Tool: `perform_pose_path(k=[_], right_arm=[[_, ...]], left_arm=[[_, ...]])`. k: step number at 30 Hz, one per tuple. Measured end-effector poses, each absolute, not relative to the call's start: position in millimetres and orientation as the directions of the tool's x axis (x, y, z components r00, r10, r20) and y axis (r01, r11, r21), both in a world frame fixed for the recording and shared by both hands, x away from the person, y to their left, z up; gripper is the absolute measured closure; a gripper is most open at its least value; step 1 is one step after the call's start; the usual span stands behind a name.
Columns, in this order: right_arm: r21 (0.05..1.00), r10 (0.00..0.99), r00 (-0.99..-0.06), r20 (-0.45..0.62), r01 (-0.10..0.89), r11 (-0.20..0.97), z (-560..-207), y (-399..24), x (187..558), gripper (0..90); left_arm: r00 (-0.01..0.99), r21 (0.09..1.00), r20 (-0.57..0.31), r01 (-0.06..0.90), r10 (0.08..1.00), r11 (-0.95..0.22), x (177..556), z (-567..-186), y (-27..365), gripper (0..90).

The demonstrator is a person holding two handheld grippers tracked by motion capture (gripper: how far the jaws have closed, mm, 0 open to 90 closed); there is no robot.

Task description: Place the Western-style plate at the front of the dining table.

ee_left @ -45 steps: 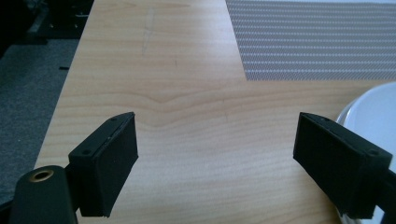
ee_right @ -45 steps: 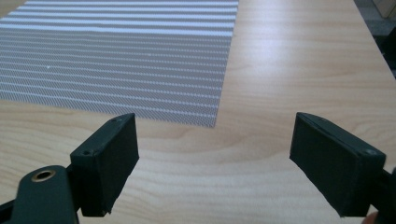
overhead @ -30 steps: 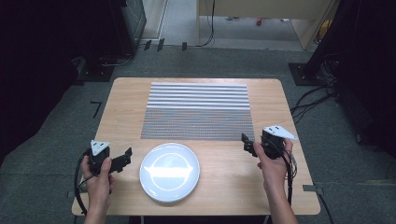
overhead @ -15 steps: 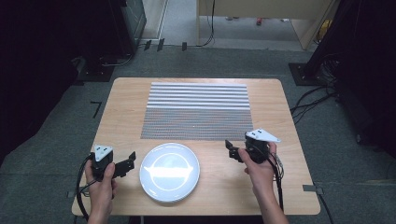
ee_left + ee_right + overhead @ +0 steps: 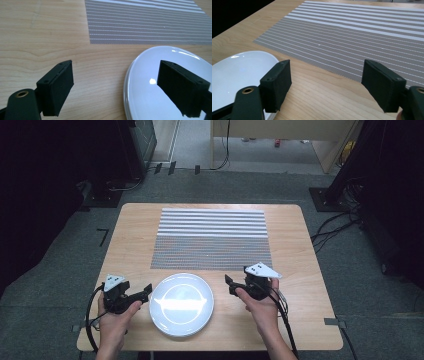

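Two grippers flank the round white ceramic plate (image 5: 181, 304) near the wooden table's (image 5: 305, 270) front edge, below the striped grey placemat (image 5: 212, 239). Your left gripper (image 5: 142, 295) stays spread; your right gripper (image 5: 231, 285), jaws just narrowing on nothing, closes in, likely for a two-sided lift.

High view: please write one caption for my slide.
Two open tongs, left and right, flank a white plate.

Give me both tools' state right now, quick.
Left tool: open, holding nothing, at the white plate's left rim.
Right tool: open, empty, jaws have just been closing, right of the plate.
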State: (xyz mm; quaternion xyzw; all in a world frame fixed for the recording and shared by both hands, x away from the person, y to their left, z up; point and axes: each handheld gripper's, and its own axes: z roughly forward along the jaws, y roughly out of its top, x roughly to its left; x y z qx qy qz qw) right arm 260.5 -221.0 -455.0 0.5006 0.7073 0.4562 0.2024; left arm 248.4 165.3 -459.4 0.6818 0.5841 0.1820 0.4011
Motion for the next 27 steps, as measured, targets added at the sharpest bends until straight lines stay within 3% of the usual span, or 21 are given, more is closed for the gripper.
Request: perform_pose_path(k=[5,10,16,27], right_arm=[[0.845,0.892,-0.424,0.159,0.525,0.100,-460.6,-203.8,258.1,29.2],[0.836,0.871,-0.457,0.177,0.537,0.111,-466.4,-192.7,254.8,45.3],[0.823,0.831,-0.513,0.217,0.554,0.127,-473.9,-183.7,252.3,57.3],[0.758,0.804,-0.485,0.345,0.649,0.067,-486.5,-179.9,250.8,74.2]], left_arm=[[0.299,0.753,-0.235,0.658,0.925,-0.022,247.5,-459.3,163.0,22.6],[0.324,0.743,-0.264,0.668,0.908,-0.022,247.5,-461.1,164.4,34.4],[0.347,0.722,-0.275,0.691,0.897,-0.046,248.3,-464.8,165.9,53.0],[0.380,0.682,-0.285,0.725,0.880,-0.092,250.5,-470.6,162.5,64.1]])
